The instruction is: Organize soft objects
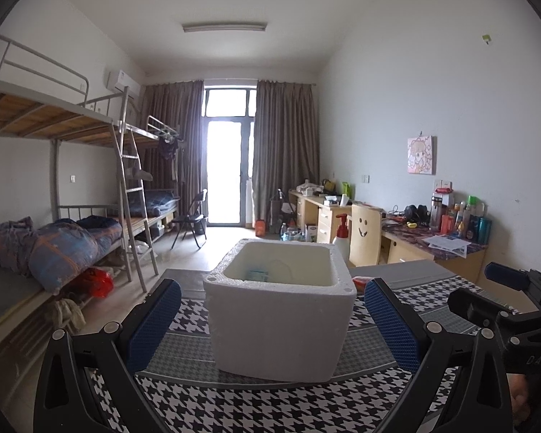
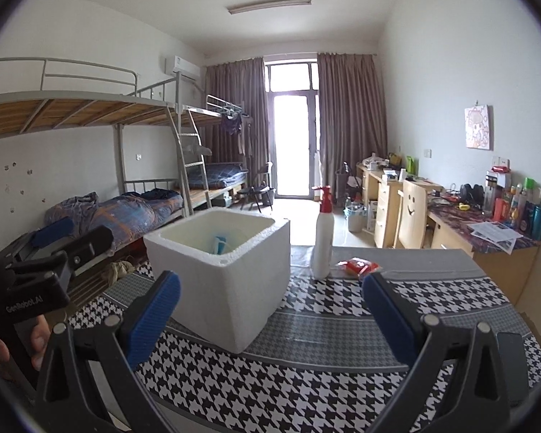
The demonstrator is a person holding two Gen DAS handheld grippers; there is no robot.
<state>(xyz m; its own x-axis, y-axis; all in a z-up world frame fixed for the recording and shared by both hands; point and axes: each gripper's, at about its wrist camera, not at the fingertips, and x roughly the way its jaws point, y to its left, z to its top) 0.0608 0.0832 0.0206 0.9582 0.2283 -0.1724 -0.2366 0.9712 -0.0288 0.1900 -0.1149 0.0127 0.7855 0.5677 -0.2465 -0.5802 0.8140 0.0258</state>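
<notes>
A white foam box [image 1: 281,317] stands on the houndstooth tablecloth [image 1: 205,407], directly ahead of my left gripper [image 1: 272,321], which is open and holds nothing. Inside the box lies a blue-and-white soft item [image 1: 258,274]. From the right wrist the foam box [image 2: 223,281] is ahead and left, with the blue item [image 2: 219,244] showing inside it. My right gripper [image 2: 270,310] is open and empty above the cloth [image 2: 306,389]. A red soft packet [image 2: 359,266] lies behind the right fingertip, beside a white pump bottle [image 2: 322,241]. The same red packet [image 1: 360,282] peeks out right of the box.
The other gripper's body [image 1: 515,310] is at the right edge, and in the right wrist view [image 2: 43,274] at the left with a hand beneath it. Bunk beds [image 2: 108,166] run along the left wall, desks [image 2: 487,231] and a smiley-backed chair [image 2: 411,213] along the right.
</notes>
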